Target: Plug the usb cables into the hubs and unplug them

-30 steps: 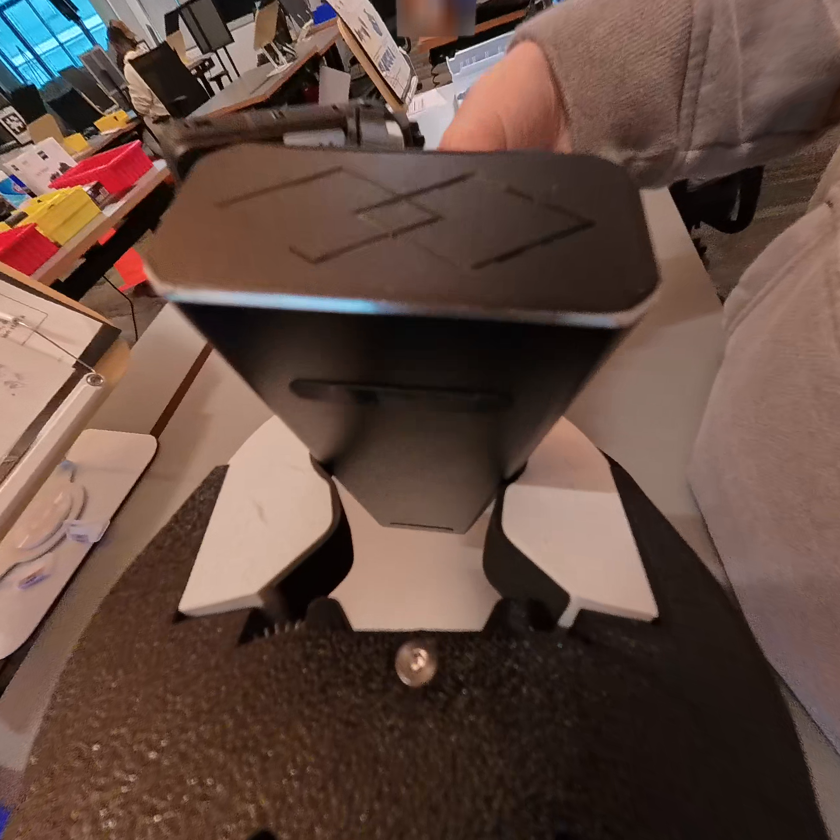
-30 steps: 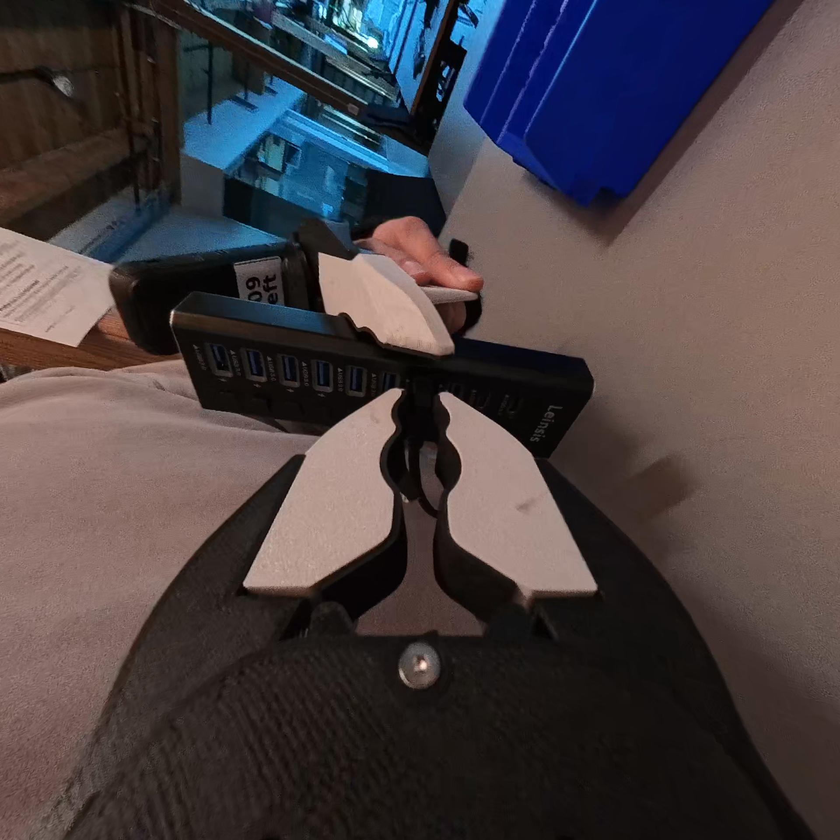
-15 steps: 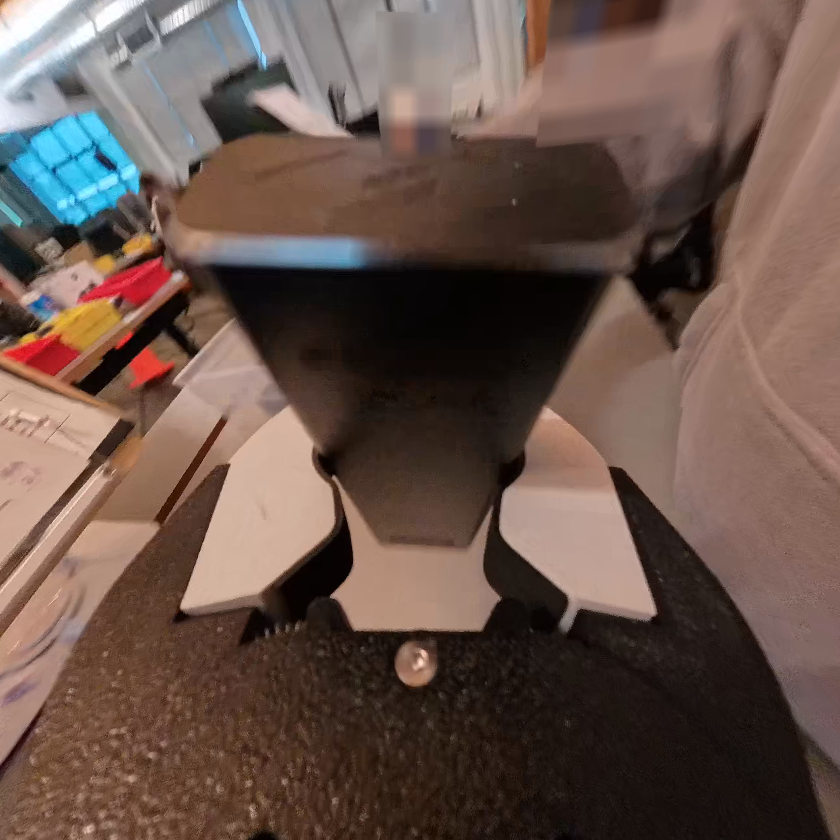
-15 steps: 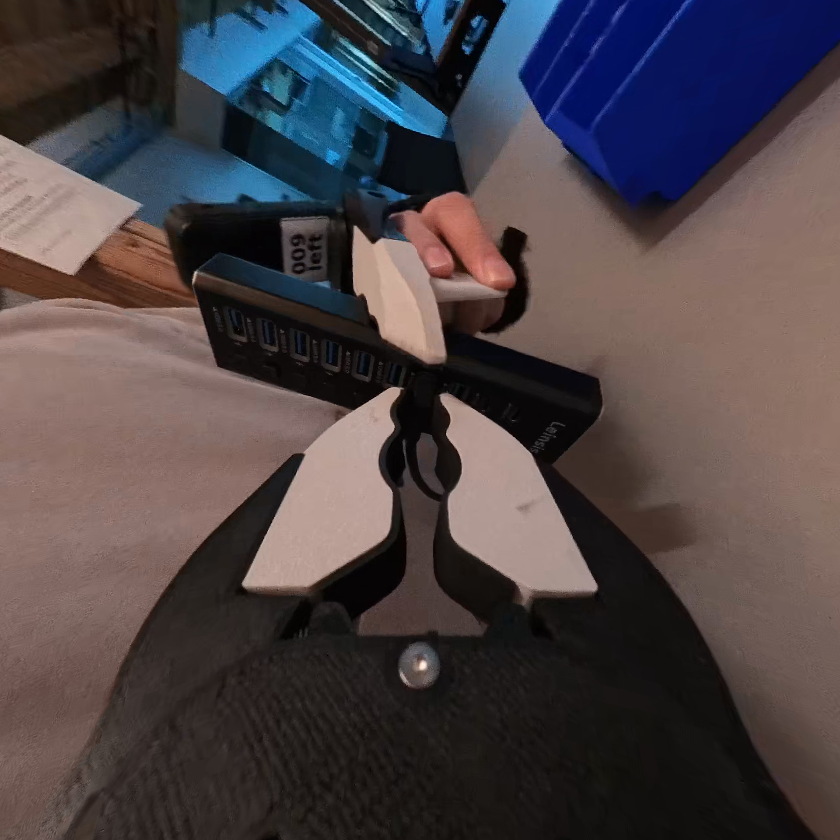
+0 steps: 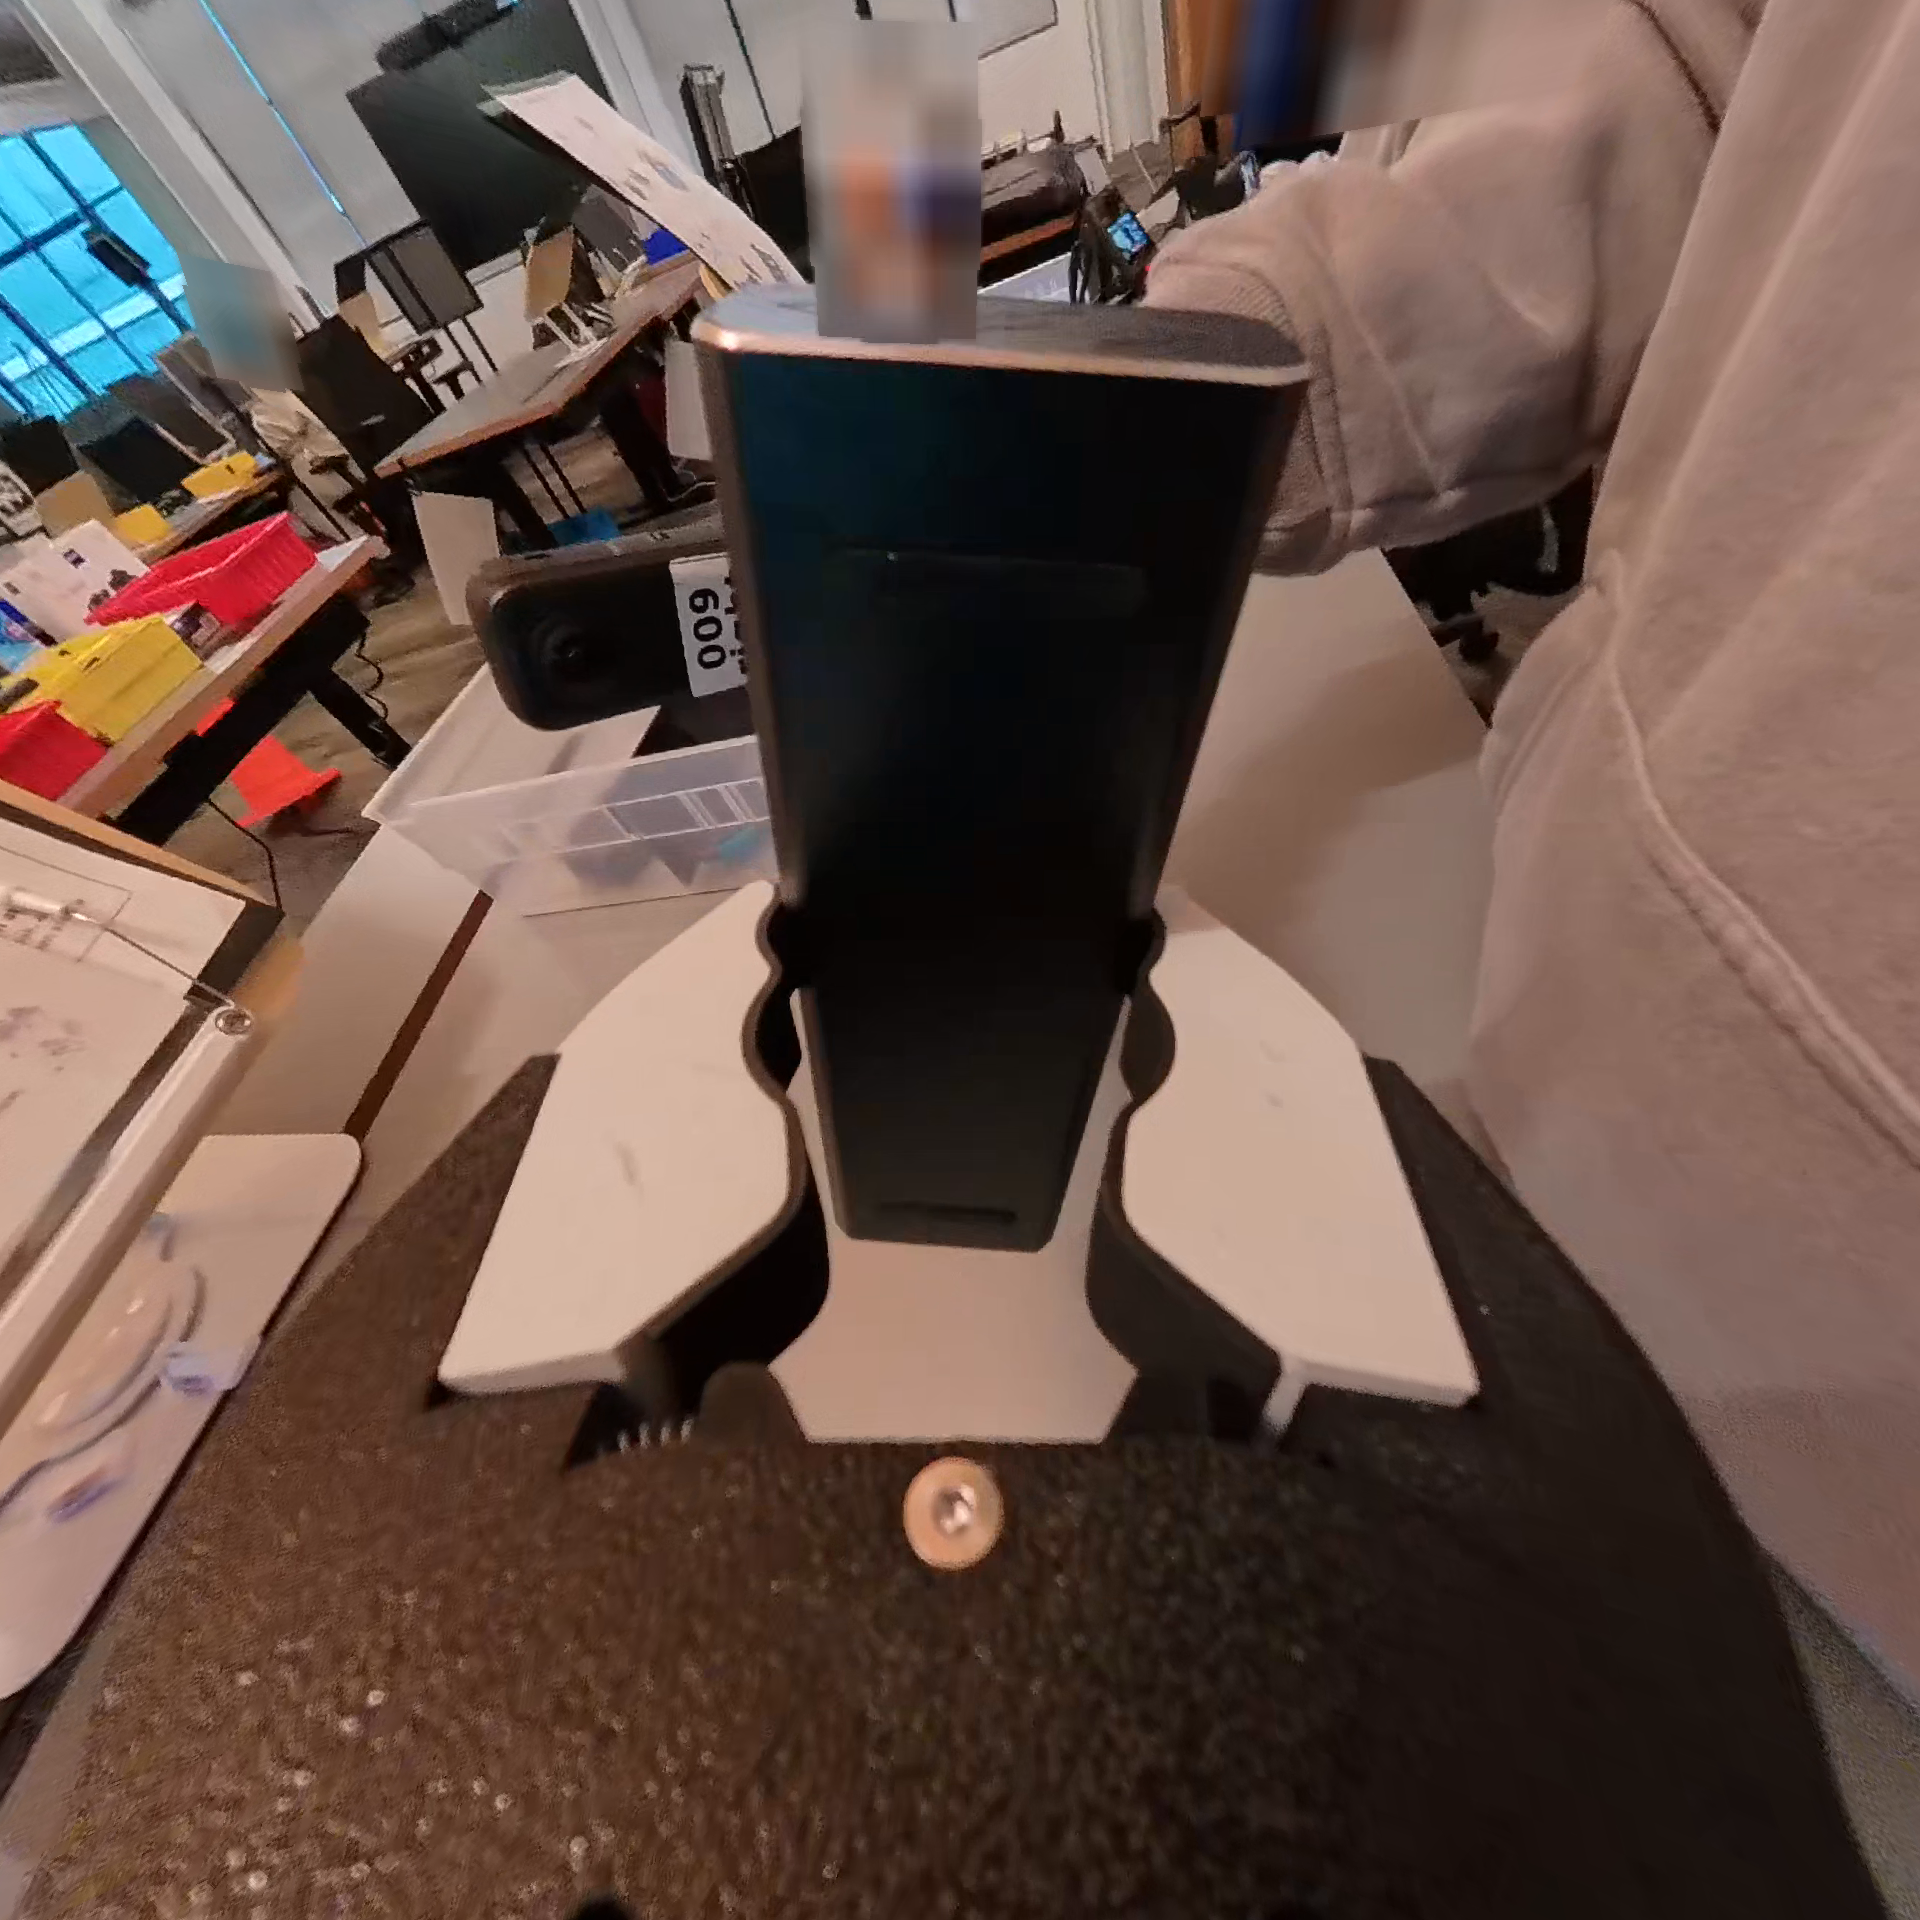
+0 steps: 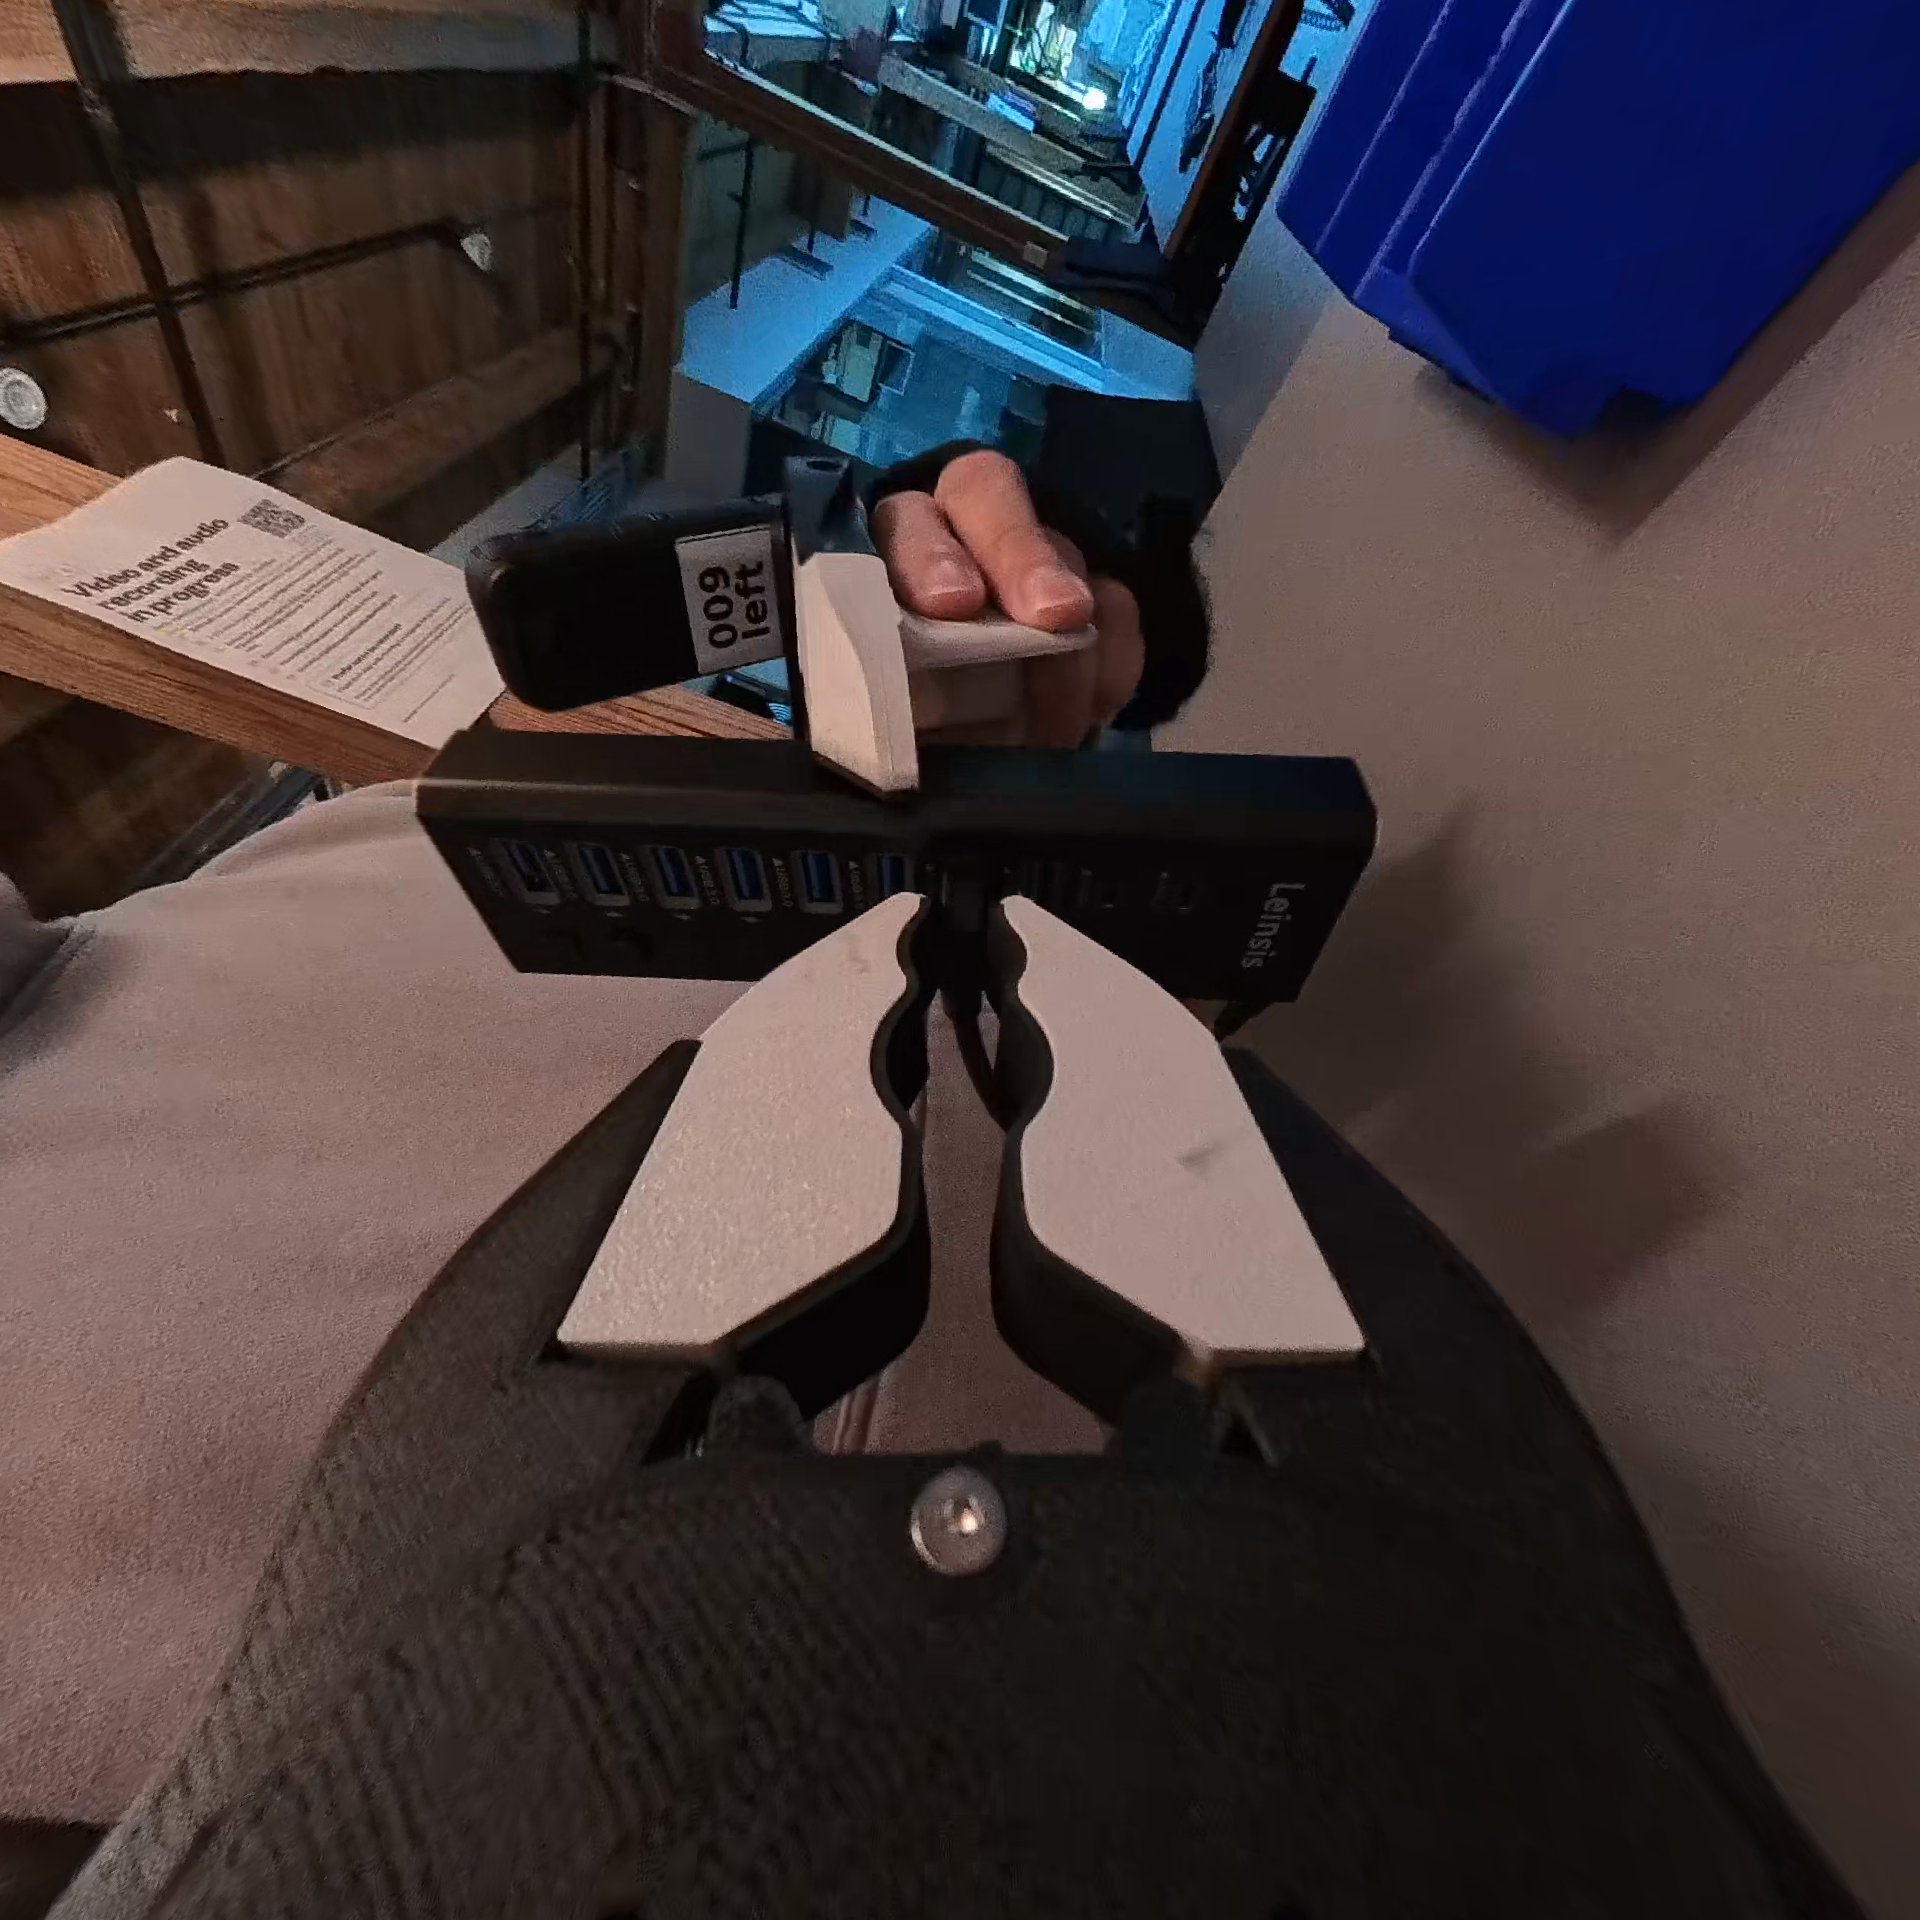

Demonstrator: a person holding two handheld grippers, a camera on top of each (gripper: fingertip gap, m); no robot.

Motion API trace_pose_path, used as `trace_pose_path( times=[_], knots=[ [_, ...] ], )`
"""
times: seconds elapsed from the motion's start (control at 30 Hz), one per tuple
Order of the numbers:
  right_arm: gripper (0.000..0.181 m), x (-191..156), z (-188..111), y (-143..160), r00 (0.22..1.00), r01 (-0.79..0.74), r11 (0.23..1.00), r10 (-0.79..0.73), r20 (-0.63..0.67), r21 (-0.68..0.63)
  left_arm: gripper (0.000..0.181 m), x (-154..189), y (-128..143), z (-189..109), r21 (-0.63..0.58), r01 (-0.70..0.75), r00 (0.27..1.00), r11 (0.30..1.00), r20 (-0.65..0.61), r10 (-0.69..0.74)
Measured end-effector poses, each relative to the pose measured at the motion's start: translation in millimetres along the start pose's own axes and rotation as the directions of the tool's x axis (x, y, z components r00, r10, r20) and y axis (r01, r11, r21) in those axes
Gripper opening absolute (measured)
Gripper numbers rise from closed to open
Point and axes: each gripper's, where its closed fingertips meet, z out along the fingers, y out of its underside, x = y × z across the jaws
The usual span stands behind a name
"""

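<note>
My left gripper point(image 5: 961, 951) is shut on a long black USB hub point(image 5: 987, 675) and holds it up off the table, standing on end in the left wrist view. In the right wrist view the same hub point(image 6: 1288, 831) lies crosswise with its row of blue ports facing me. My right gripper point(image 6: 963, 909) is shut on a black USB cable plug point(image 6: 961, 904) whose tip sits at a port in the middle of the hub. The cable runs back between the fingers. The left gripper's finger point(image 6: 857, 686) clamps the hub from above.
A person's hand point(image 6: 987, 561) and grey sleeve point(image 5: 1455, 364) are close by. Blue bins point(image 6: 1610, 187) stand on the grey table point(image 6: 1558, 727). A clear plastic box point(image 5: 582, 810) sits behind the hub. A framed board point(image 5: 94, 987) lies at left.
The left gripper has tipped the hub from lying flat to standing on end. In the right wrist view the hub has levelled out, and the plug stays at the same middle port.
</note>
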Motion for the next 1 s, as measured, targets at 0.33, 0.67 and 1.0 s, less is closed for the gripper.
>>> trace_pose_path(
  times=[0.33, 0.67, 1.0],
  knots=[
    [0.009, 13, -9, 4, 0.973, 0.036, 0.99, -0.066, -0.222, -0.134, 0.061, 0, 19, 7, -0.121, 0.021, 1.0, 0.992, 0.006, -0.02],
    [0.009, -17, -5, -2, 1.0, 0.02, 0.998, -0.02, 0.006, -0.055, 0.06, -2, -11, 11, 0.106, -0.072, 0.997, 0.992, 0.048, 0.068],
    [0.009, -13, -8, -2, 1.0, -0.015, 0.998, 0.014, -0.012, -0.054, 0.063, -1, 2, 19, 0.022, -0.077, 0.996, 0.997, 0.048, 0.076]
  ],
)
